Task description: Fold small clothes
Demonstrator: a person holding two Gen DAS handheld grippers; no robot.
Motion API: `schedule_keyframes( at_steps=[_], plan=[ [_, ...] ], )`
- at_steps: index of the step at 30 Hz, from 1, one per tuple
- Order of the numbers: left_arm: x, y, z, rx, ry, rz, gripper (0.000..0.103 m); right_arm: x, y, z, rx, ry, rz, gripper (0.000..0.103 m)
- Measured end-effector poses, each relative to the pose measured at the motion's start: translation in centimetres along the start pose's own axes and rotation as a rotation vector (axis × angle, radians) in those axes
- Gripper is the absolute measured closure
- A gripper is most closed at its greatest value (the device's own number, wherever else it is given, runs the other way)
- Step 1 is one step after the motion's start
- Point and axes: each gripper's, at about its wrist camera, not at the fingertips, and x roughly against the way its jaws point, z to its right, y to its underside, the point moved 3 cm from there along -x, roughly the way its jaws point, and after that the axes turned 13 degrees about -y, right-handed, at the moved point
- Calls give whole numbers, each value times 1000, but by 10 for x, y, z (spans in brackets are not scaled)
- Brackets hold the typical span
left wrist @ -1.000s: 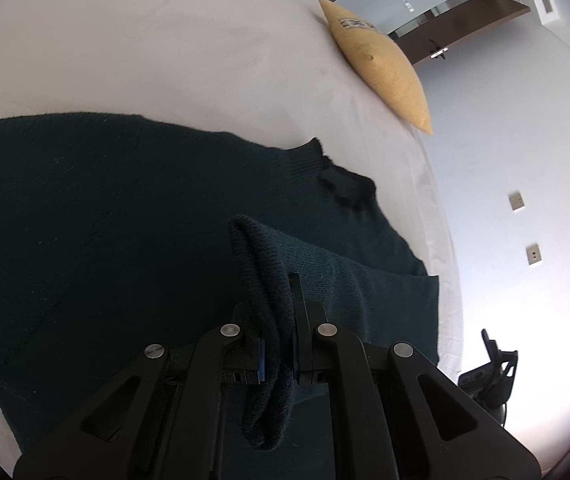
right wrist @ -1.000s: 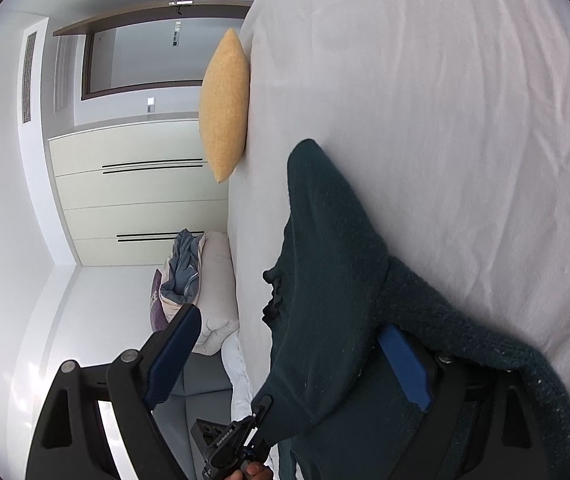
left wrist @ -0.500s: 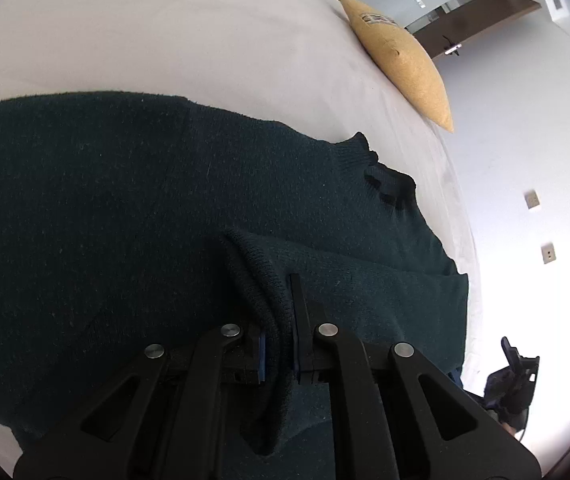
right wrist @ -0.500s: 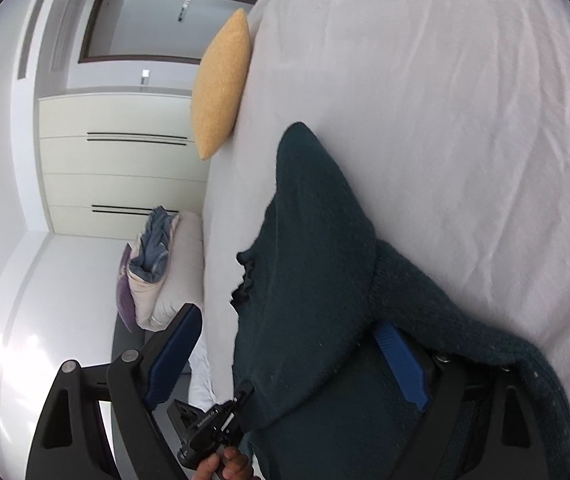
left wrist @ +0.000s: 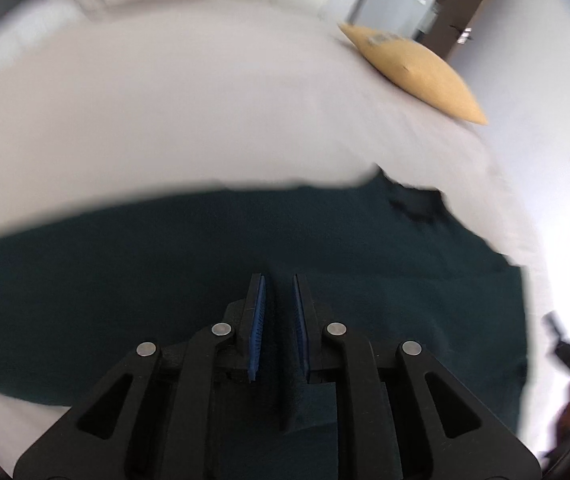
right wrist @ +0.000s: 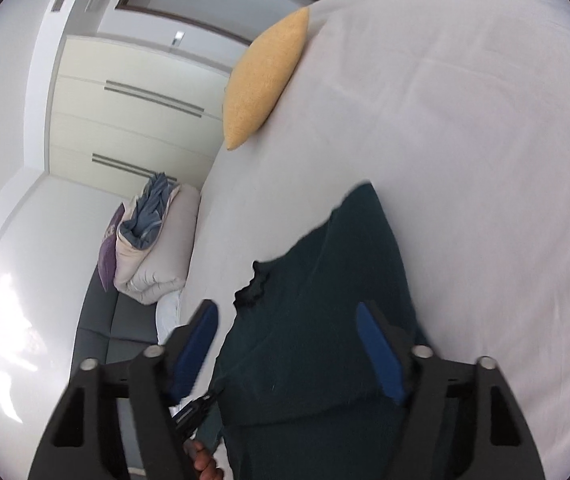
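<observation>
A fold just laid on the bed may be pulled loose again.

The dark green sweater is spread on the white bed. The left hand-held gripper is opening narrowly, a strip of knit seemingly between its pads (possibly snagged). The right hand-held gripper, closing yet wide, holds nothing; the cloth below may be dragged.

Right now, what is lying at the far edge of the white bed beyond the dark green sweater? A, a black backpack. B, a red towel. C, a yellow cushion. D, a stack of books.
C: a yellow cushion rests at the far edge of the white bed, apart from the dark green sweater; the left wrist view shows it too, and no towel, books or backpack there.
</observation>
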Motion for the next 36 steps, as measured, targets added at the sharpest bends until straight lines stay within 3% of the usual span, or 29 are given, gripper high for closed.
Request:
schedule_keyframes(
  at_steps=[2,5,10,12,14,16,19,24,31,34,36],
  plan=[
    [16,-3,8,-41,-42,86,90,-15,-14,5,13,11,-52,52],
    [17,0,31,-141,-56,115,90,-43,-31,19,24,25,-128,69],
    [-25,16,51,-220,-88,35,90,-71,-49,41,-19,25,-176,73],
    [-34,23,51,-238,-96,42,90,-81,-51,51,-38,33,-217,74],
    [-34,28,56,-283,-129,71,90,-83,-49,60,-47,72,-248,87],
    [-37,31,62,-324,-166,89,90,-77,-44,66,-63,51,-248,87],
    [-38,30,58,-313,-153,86,90,-61,-33,66,-92,22,-258,87],
    [-40,34,55,-329,-154,100,90,-39,-4,54,-49,63,-363,87],
    [-40,40,54,-328,-157,114,90,-7,33,59,-54,70,-395,88],
    [-40,42,54,-328,-160,118,90,-6,39,71,-60,87,-379,103],
    [-41,41,52,-316,-147,116,90,-7,40,79,-49,56,-365,103]
  ],
)
